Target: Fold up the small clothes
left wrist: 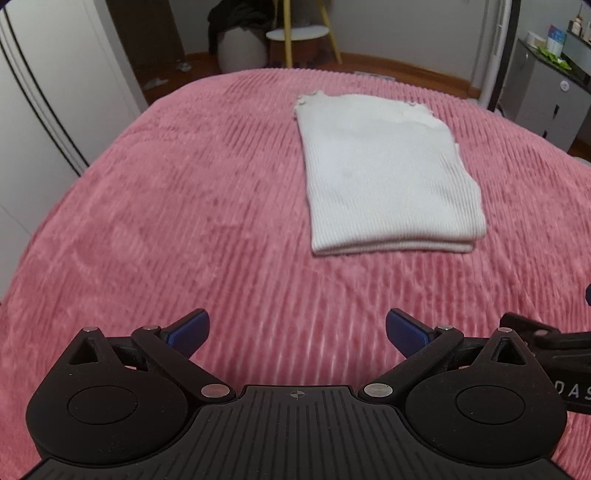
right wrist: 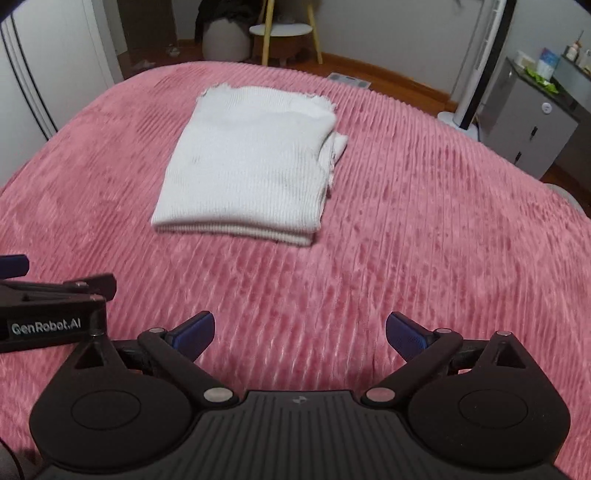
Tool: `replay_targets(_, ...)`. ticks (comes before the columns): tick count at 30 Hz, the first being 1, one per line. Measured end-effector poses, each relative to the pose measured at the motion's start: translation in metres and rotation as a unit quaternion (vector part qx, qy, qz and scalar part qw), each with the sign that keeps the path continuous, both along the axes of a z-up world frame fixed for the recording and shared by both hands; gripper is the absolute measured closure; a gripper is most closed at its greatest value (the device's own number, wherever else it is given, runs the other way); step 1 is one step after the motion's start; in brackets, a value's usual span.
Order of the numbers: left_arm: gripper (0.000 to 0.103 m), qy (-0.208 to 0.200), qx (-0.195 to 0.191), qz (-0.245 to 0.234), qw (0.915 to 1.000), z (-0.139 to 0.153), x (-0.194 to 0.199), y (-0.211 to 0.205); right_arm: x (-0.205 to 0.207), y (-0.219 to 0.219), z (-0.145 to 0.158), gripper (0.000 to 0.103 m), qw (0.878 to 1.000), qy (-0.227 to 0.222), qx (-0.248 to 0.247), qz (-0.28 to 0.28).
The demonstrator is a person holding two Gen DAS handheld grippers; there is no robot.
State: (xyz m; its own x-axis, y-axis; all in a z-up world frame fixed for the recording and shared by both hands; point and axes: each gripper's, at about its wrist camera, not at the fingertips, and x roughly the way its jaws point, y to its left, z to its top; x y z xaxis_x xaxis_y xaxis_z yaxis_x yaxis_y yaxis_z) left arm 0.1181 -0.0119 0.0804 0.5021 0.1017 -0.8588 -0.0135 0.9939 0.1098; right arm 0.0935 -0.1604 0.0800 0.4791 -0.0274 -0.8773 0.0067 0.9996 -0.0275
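The bed (left wrist: 184, 221) fills most of both views, covered with a pink ribbed blanket (right wrist: 406, 258). On the blanket lies the white knitted garment (left wrist: 384, 177), folded into a flat rectangle with the doubled edge toward the cameras and the frayed hem on the far side. In the right wrist view one loose corner of cloth sticks out at the garment's 3 o'clock side.

From the left tongs (left wrist: 295, 332) the garment lies at about 1 o'clock, well apart, with only bare blanket between. From the right tongs (right wrist: 300, 334) it lies at about 11 o'clock, also well apart. So the garment is ahead of the two tools and between their lines of sight.

Both tongs stand wide open. Their blue pads (left wrist: 188, 332) are far from each other and nothing is between them; they hold nothing and touch no cloth. Each tool shows at the edge of the other's view: the right one at 3 o'clock in the left view, the left one at 9 o'clock in the right view, just beside each other.

Beyond the bed, at 12 o'clock, there is a small white round side table (left wrist: 297, 35) with yellow legs and a pale round pouf (right wrist: 225, 42) with dark clothing on it. At 2 o'clock stand a white tower fan (right wrist: 476, 62) and a grey cabinet (right wrist: 528, 122) with small items on top. At 10 o'clock is a white wardrobe (left wrist: 48, 92). Nothing lies on the blanket between tongs and garment.
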Motion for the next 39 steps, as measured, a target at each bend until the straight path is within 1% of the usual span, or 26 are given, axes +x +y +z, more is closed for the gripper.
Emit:
replay_targets(2, 0.000, 0.002, 0.006, 0.004, 1.0000, 0.004, 0.005, 0.001, 0.006, 0.001, 0.006, 0.004, 1.000, -0.002, 0.005, -0.007)
replay_targets(5, 0.000, 0.000, 0.013, 0.006, 0.9999, 0.008, 0.012, 0.001, 0.012, 0.004, 0.013, 0.004, 1.000, -0.005, -0.001, -0.009)
replay_targets(10, 0.000, 0.002, 0.011, 0.014, 0.9998, 0.009, 0.021, 0.002, 0.019, 0.003, 0.020, 0.004, 1.000, -0.007, -0.016, -0.009)
replay_targets(15, 0.000, 0.004, 0.012, 0.013, 0.9998, 0.007, 0.023, 0.001, 0.024, -0.003, 0.019, 0.004, 1.000, 0.002, -0.004, -0.022)
replay_targets(26, 0.000, 0.003, 0.016, 0.010, 0.9998, 0.007, 0.023, 0.000, 0.028, -0.005, 0.013, 0.004, 1.000, 0.006, -0.008, -0.030)
replay_targets(39, 0.000, -0.001, 0.014, 0.004, 0.9999, 0.010, 0.024, -0.002, 0.030, -0.006, 0.014, 0.004, 0.999, 0.007, -0.006, -0.032)
